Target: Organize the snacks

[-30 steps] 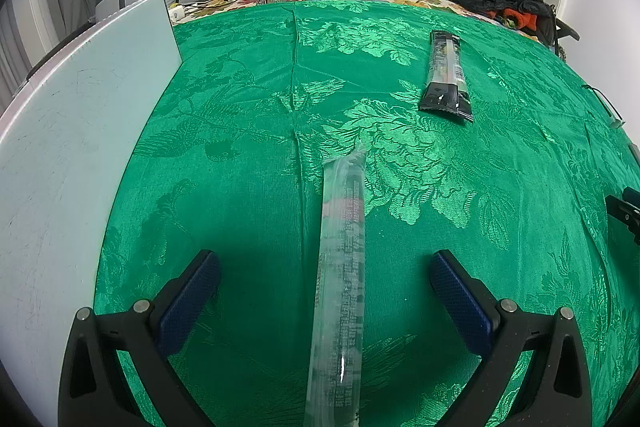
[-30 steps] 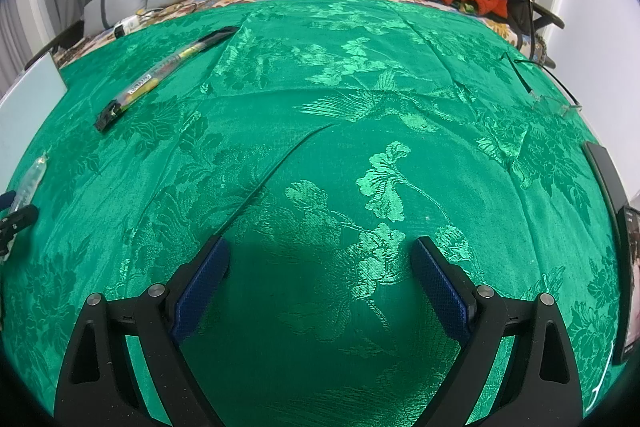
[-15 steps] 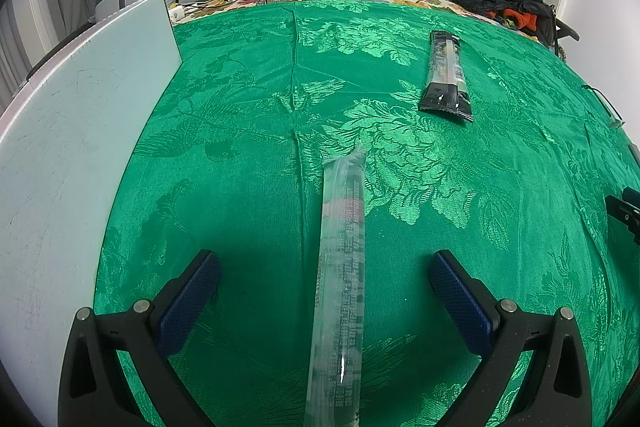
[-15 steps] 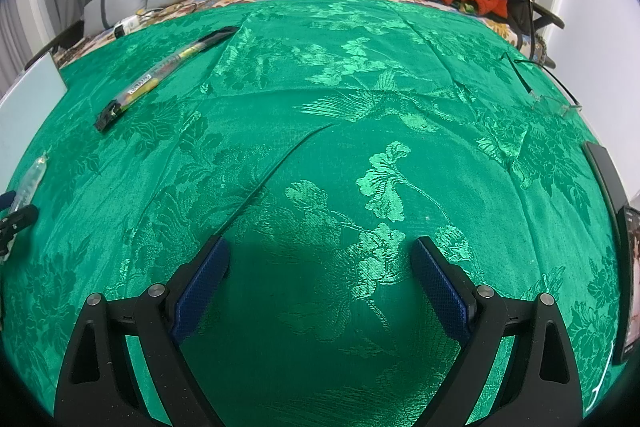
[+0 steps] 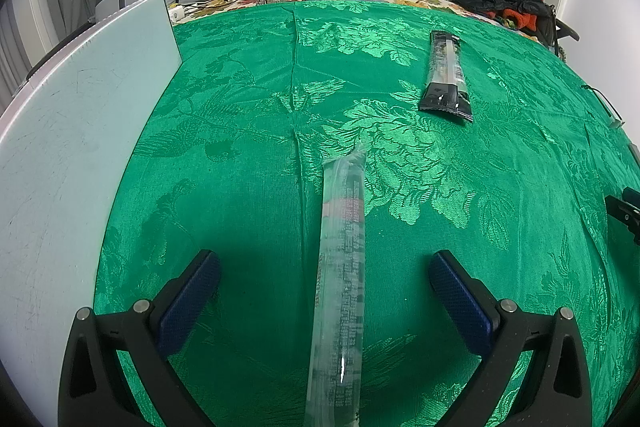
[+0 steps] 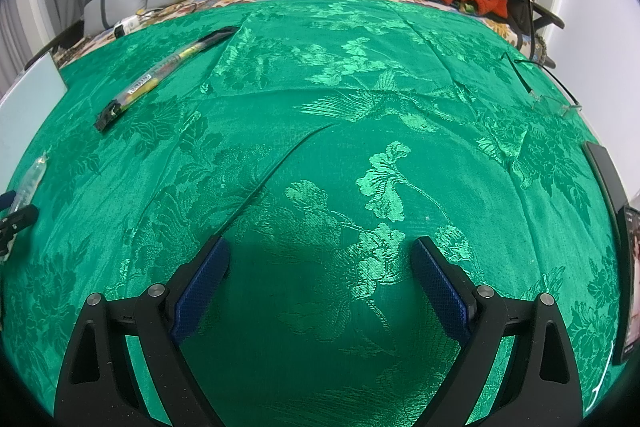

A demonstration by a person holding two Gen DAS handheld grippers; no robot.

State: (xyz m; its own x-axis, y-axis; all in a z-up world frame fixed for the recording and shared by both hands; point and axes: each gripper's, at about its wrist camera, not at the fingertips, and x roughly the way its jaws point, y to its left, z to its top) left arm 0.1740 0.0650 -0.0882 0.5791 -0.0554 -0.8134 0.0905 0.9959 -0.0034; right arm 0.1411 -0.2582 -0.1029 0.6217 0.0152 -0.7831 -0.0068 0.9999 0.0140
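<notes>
Clear snack sleeve (image 5: 340,279) lay lengthwise between your spread left gripper (image 5: 324,281) pads, untouched. Right gripper (image 6: 320,279) open, empty. You needed centred, gentle pinch. Farther: black snack pack (image 5: 446,79) on green cloth (image 5: 240,107).

No legible text on packets (image 5: 340,279)

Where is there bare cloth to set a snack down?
Free: green cloth under the right tongs, and between pale board and clear packet. Occupied: black packet beyond it.
</notes>
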